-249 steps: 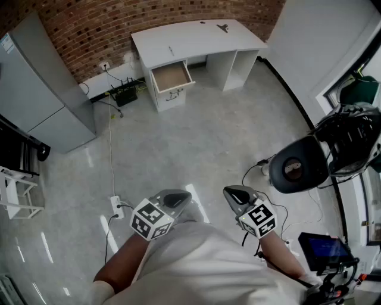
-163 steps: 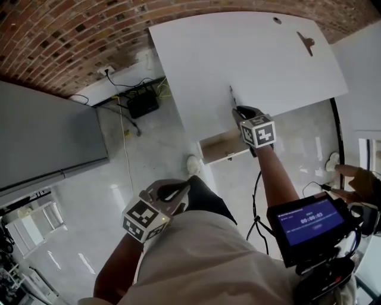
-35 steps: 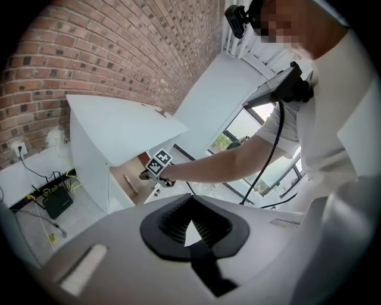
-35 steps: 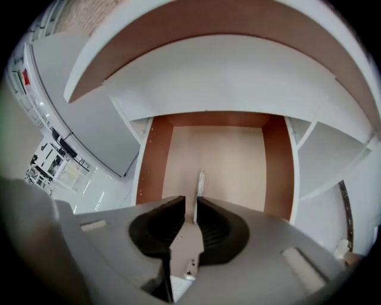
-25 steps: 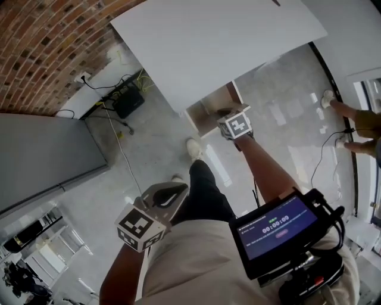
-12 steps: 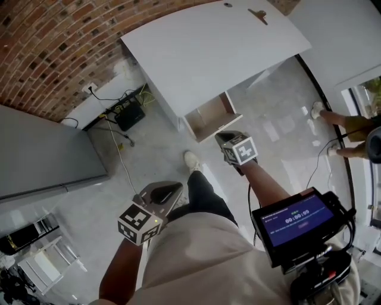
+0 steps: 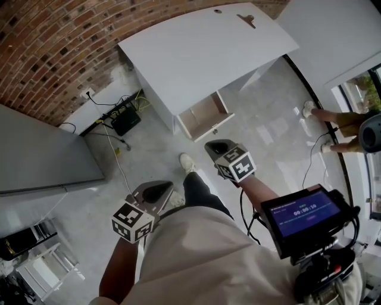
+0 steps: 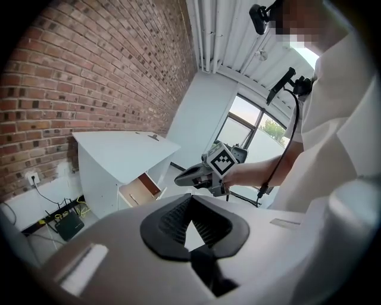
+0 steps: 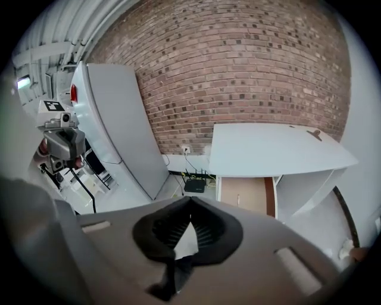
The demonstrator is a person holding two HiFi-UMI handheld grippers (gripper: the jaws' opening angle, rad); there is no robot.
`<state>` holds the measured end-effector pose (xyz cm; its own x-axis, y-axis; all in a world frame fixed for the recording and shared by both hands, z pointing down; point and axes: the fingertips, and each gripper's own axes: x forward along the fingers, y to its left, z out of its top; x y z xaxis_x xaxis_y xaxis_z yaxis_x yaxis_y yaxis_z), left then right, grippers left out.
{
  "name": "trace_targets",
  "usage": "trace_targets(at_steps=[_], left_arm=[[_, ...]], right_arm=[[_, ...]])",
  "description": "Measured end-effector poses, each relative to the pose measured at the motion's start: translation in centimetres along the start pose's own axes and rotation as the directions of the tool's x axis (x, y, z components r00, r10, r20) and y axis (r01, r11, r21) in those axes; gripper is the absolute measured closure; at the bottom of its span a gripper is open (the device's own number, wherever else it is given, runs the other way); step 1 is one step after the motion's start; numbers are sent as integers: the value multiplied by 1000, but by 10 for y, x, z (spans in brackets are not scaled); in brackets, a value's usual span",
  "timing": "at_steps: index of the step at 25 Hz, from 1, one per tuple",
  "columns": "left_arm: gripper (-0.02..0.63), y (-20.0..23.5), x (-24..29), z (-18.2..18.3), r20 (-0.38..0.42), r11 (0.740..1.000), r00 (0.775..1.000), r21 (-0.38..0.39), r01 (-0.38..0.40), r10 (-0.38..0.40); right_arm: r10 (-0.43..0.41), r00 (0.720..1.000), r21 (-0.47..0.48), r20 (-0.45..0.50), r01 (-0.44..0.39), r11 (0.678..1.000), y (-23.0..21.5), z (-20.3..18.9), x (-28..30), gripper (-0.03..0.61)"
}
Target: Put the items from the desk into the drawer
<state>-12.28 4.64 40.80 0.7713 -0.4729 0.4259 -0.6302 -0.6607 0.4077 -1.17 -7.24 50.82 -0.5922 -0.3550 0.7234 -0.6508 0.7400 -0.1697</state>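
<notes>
The white desk (image 7: 196, 47) stands against the brick wall with its drawer (image 7: 202, 116) pulled open. A small dark item (image 7: 245, 21) and a tiny round thing (image 7: 218, 11) lie at the desk's far end. In the right gripper view a slim pale item (image 9: 238, 199) lies on the drawer's bottom (image 9: 247, 196). My right gripper (image 7: 215, 145) hangs shut and empty a short way in front of the drawer. My left gripper (image 7: 156, 192) is shut and empty too, low beside my leg. Each gripper view shows its jaws closed tip to tip.
A grey cabinet (image 7: 41, 155) stands left of the desk. A black router (image 7: 125, 119) and cables lie on the floor by the wall. Another person's feet (image 7: 315, 113) are at the right. A monitor rig (image 7: 303, 214) hangs at my chest. A white rack (image 7: 36, 274) sits bottom left.
My right gripper was over the open drawer a second ago and has since drawn back toward my body. I have stepped away from the desk. The left gripper has stayed low.
</notes>
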Motion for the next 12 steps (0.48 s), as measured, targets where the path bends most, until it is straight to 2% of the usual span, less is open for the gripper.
trace_targets(at_steps=[12], left_arm=[[606, -23, -6, -18, -7, 1000, 1000, -1, 19, -19]], right_arm=[[75, 996, -147, 44, -68, 987, 75, 11, -36, 575]])
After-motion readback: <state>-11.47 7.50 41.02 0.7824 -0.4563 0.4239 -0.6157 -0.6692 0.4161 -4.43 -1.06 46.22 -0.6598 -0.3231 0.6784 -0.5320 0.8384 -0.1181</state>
